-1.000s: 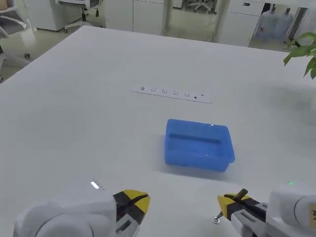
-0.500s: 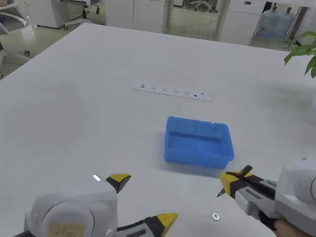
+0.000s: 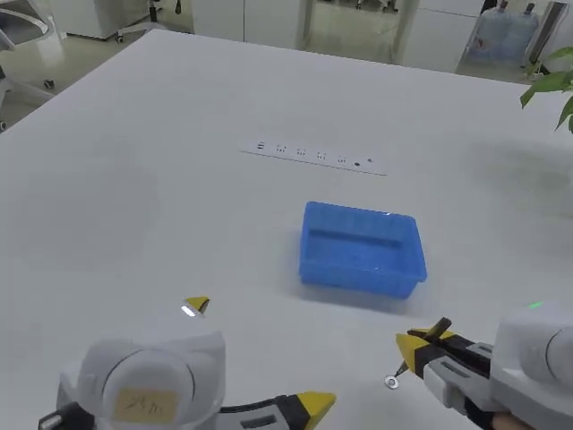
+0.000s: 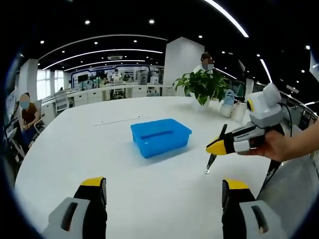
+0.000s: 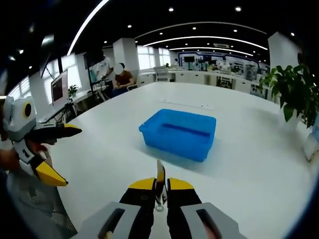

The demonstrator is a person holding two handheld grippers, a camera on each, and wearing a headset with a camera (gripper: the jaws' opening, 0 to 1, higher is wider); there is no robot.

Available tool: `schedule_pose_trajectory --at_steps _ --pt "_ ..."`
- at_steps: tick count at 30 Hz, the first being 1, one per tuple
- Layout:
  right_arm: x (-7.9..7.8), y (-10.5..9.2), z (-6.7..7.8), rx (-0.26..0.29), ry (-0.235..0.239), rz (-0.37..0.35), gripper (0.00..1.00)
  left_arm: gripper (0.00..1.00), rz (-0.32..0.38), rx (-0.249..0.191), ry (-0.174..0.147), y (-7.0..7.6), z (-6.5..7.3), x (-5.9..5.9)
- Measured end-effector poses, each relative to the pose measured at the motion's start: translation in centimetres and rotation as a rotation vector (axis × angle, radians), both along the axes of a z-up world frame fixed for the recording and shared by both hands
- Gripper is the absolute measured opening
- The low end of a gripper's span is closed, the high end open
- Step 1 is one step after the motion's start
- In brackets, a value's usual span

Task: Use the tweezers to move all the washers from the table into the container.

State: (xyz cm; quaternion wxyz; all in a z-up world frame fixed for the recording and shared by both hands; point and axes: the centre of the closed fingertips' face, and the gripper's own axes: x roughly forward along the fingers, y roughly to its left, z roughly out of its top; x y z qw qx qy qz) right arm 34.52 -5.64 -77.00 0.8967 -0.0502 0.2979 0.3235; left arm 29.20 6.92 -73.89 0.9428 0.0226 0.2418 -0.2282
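tweezers [image 4: 212,160] pinched in the right gripper [image 5: 159,191] are hovering by a washer [image 3: 391,382] near the container [image 3: 358,273]; an off-centre nip is risking flicking it; left gripper [image 4: 162,186] is gaping.

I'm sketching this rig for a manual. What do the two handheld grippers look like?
Both have rounded white bodies and dark jaws capped with yellow tips. The left gripper carries a pale yellow label with handwriting on its body. The right gripper shows a small green light on top of its white housing.
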Motion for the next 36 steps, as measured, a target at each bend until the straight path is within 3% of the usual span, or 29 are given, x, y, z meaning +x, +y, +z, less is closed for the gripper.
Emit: schedule_pose_trajectory --at_steps 4,15,26,36 --pt "-0.1 0.1 -0.6 -0.006 0.010 -0.002 0.04 0.99 -0.004 0.009 0.007 0.0 -0.2 0.0" --pt "-0.1 0.4 -0.2 0.009 0.002 -0.001 0.05 0.99 -0.022 0.041 0.015 -0.1 -0.7 -0.2" --pt "-1.0 0.8 -0.4 -0.088 -0.047 0.089 0.05 0.99 -0.033 0.054 0.029 -0.1 -1.1 -0.3" --pt "-1.2 0.4 -0.5 -0.125 -0.051 0.138 0.05 0.97 -0.040 0.070 0.044 0.0 -1.5 -0.4"
